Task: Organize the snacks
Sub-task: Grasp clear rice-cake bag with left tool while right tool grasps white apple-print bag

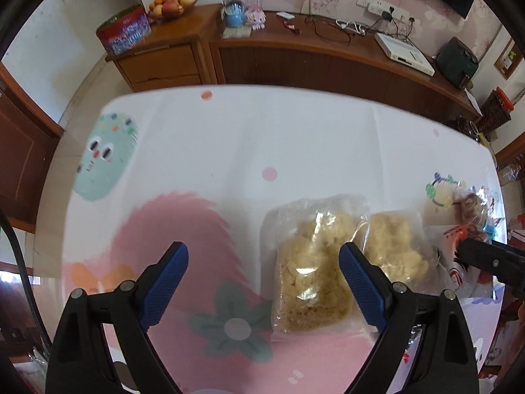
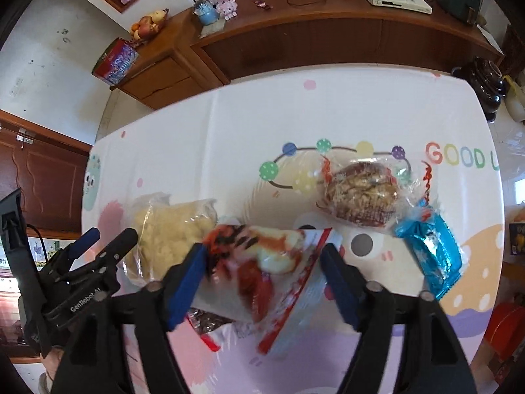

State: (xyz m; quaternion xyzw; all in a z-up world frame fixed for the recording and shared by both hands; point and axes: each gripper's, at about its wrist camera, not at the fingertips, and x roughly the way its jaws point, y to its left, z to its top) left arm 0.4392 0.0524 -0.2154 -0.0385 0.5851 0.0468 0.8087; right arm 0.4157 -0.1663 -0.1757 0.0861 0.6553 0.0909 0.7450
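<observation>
From the left wrist camera, the left gripper (image 1: 264, 256) hangs above the table (image 1: 249, 131) with its blue fingers (image 1: 165, 282) spread wide and nothing between them but the patterned cloth. A clear bag of pale yellow crumbly snack (image 1: 308, 272) lies flat just inside the right-hand finger, whose pad covers part of the bag's edge; whether it touches the bag cannot be told. A second bag of the same snack (image 1: 397, 246) lies beside the first, their edges meeting or overlapping. Farther right, a clear-wrapped brown snack (image 1: 472, 207) sits at the table's edge, blurred and warped by the lens. The tip of the right gripper (image 1: 485, 259) pokes in from the right, mostly cut off, over a red and white packet (image 1: 452, 262) that is only partly seen.

From the right wrist camera, the right gripper (image 2: 262, 256) has its jaws apart around the red and white packet (image 2: 262, 269), which is smeared by motion blur; its left edge runs close against the left pad, and contact cannot be made out, while the right pad stands clear. A yellow snack bag (image 2: 167, 229) lies to its left, partly hidden by the left gripper (image 2: 108, 236). Beyond are the brown snack in clear wrap (image 2: 361, 193) and a blue packet (image 2: 433, 256). A dark wrapper under the red packet is mostly hidden.
</observation>
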